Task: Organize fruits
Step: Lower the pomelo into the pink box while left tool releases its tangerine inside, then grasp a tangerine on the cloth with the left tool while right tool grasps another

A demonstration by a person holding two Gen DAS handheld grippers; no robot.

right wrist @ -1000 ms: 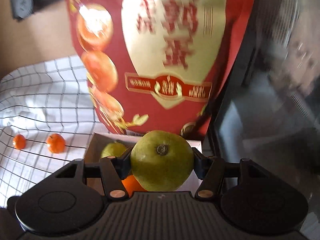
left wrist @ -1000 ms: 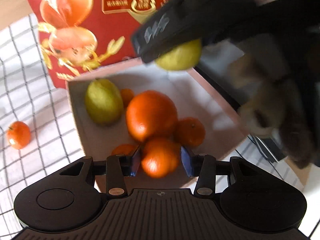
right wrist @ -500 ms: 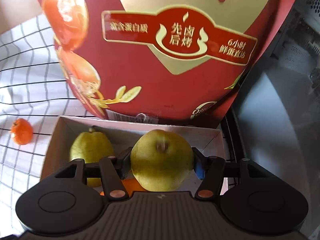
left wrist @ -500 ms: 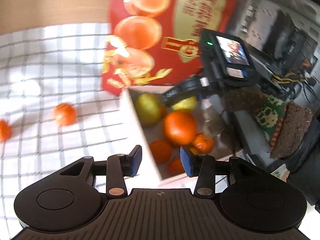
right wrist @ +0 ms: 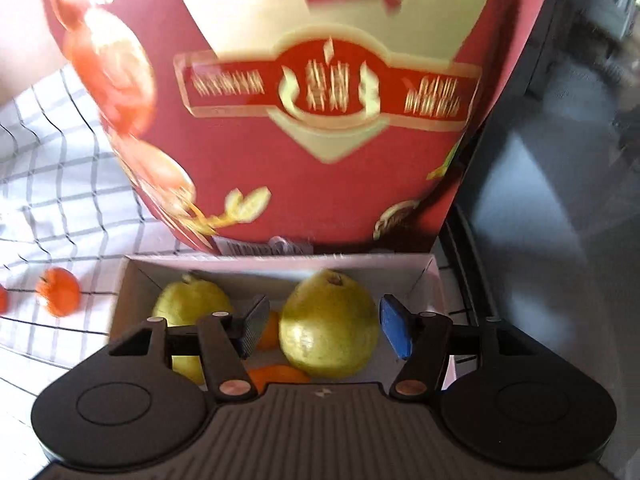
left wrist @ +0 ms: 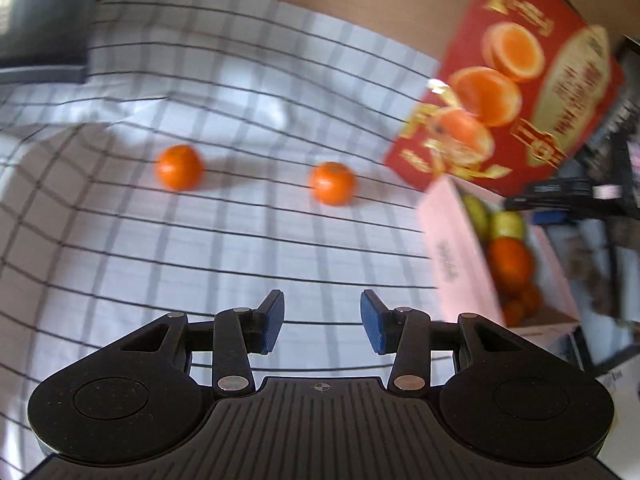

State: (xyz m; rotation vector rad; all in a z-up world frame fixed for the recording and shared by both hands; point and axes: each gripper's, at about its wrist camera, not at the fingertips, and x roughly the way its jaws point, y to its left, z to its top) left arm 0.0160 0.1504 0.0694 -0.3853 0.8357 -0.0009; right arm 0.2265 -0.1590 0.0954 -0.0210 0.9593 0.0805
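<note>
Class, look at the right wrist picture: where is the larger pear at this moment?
The larger pear sits inside the box, between the open right gripper's fingers, right of the other pear and below the red lid.

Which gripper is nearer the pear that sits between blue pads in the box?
Right. The right gripper is open with the pear between its pads, inside the box. The left gripper is open over the checked cloth, off to the box's side.
</note>
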